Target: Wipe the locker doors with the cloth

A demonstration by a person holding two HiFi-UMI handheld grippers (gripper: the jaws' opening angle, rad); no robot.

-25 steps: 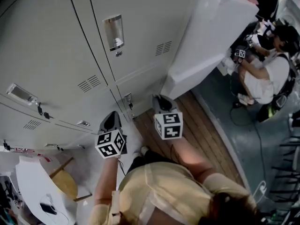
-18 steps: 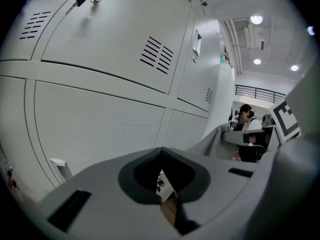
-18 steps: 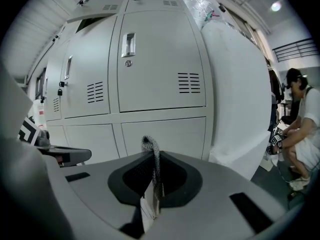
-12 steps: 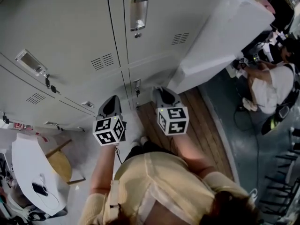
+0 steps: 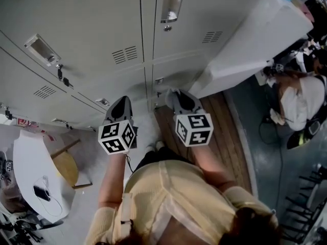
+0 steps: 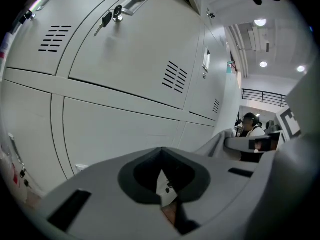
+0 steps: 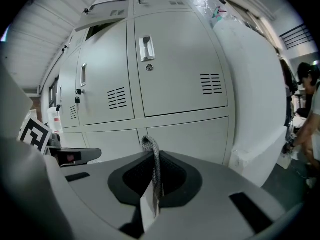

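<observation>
You are standing in front of the lockers (image 5: 92,29), and you are holding both grippers low, close to the bottom row of doors. Your right gripper (image 5: 173,94) is clamping the cloth (image 7: 150,149). Its jaws are closed on a thin grey woven fold, which is poking up past the tips and sitting in front of the seam between two bottom doors. Whether the cloth is touching the lockers cannot be told. Your left gripper (image 5: 122,102) is pointing at the lockers too, just left of the right one and apart from it. Its jaws are pressing together with nothing between them. A key (image 5: 60,73) is hanging from a lock higher up on the lockers, on your left. A white cabinet (image 5: 245,40) is standing against the lockers' right end, and a person (image 5: 299,98) is crouching beyond it. Left of the lockers' foot a round white table (image 5: 28,172) is showing, with a wooden stool (image 5: 69,170) just beside it.
</observation>
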